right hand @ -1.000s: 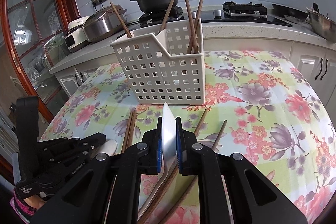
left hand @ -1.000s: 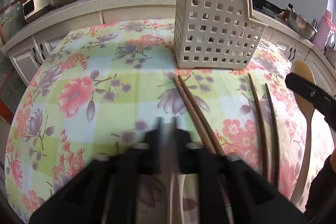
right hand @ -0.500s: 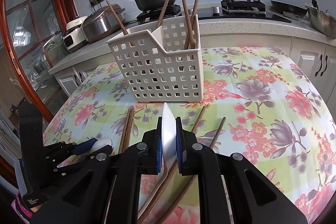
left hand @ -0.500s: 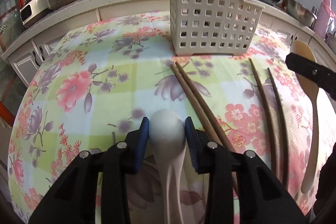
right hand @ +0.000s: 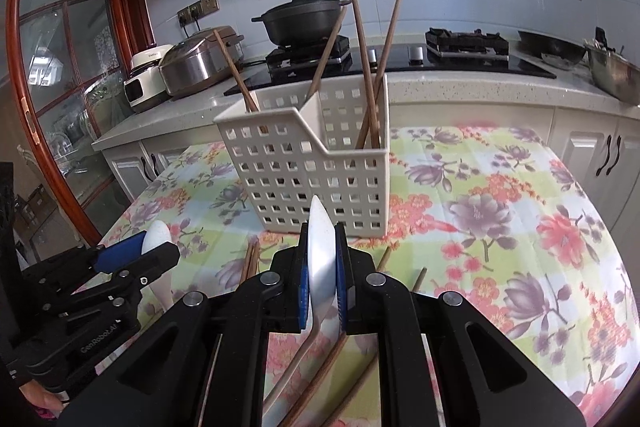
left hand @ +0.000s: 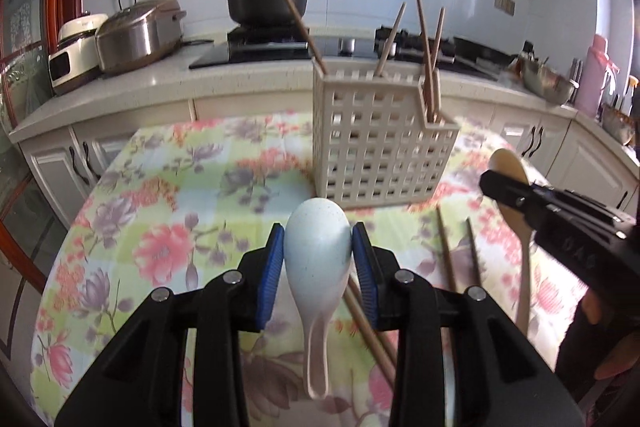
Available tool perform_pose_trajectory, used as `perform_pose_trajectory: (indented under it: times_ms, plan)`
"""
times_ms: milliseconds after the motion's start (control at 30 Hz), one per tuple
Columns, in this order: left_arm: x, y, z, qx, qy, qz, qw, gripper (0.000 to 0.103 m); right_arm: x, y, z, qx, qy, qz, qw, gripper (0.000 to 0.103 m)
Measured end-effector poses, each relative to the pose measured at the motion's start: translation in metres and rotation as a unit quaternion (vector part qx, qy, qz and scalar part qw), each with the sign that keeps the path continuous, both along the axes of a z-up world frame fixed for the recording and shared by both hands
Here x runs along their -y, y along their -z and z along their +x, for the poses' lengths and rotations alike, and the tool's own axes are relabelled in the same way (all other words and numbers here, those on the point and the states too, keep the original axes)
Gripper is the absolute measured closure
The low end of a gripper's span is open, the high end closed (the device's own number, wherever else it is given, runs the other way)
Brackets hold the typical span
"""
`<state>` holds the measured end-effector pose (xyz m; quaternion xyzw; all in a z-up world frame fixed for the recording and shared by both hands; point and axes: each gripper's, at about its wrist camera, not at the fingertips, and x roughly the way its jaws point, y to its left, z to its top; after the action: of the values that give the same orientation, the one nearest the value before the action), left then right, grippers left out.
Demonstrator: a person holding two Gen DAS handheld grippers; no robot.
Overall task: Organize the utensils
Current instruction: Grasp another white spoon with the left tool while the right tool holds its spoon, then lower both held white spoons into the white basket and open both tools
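Spoon point(left hand: 318, 251) lifted, basket point(left hand: 376, 147) ahead

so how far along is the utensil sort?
Done: four chopsticks stand in the slotted basket. In hand: left gripper clamps a white soup spoon; right gripper clamps a rice paddle. Left: loose chopsticks on the floral tablecloth.

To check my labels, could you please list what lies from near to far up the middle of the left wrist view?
Left hand-held gripper → white spoon → utensil basket → countertop → black pot.
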<state>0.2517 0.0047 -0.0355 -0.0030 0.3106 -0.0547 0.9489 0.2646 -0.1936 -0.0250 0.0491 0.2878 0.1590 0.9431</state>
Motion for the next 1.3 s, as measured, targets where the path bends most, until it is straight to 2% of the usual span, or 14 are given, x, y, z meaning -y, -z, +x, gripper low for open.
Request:
perform_pose_trajectory:
  times_ms: [267, 533, 933, 1167, 1300]
  plan:
    - [0.008, -0.022, 0.004, 0.025, 0.01, -0.003, 0.9996, 0.07, -0.001, -0.019, 0.012, 0.06, 0.013, -0.019, 0.998, 0.092]
    - [0.014, -0.045, 0.011, 0.039, 0.02, -0.008, 0.999, 0.07, 0.0, -0.034, 0.021, 0.089, 0.018, -0.022, 0.996, 0.092]
    - [0.018, -0.12, 0.032, 0.074, 0.04, -0.03, 0.996, 0.07, 0.007, -0.069, 0.052, 0.123, 0.04, -0.022, 0.991, 0.092]
    - [0.022, -0.164, 0.062, 0.103, 0.041, -0.037, 0.9932, 0.07, 0.007, -0.086, 0.077, 0.142, 0.054, -0.027, 0.988, 0.092]
    - [0.023, -0.178, 0.084, 0.115, 0.037, -0.043, 0.9918, 0.07, 0.01, -0.094, 0.094, 0.146, 0.065, -0.018, 0.987, 0.092]
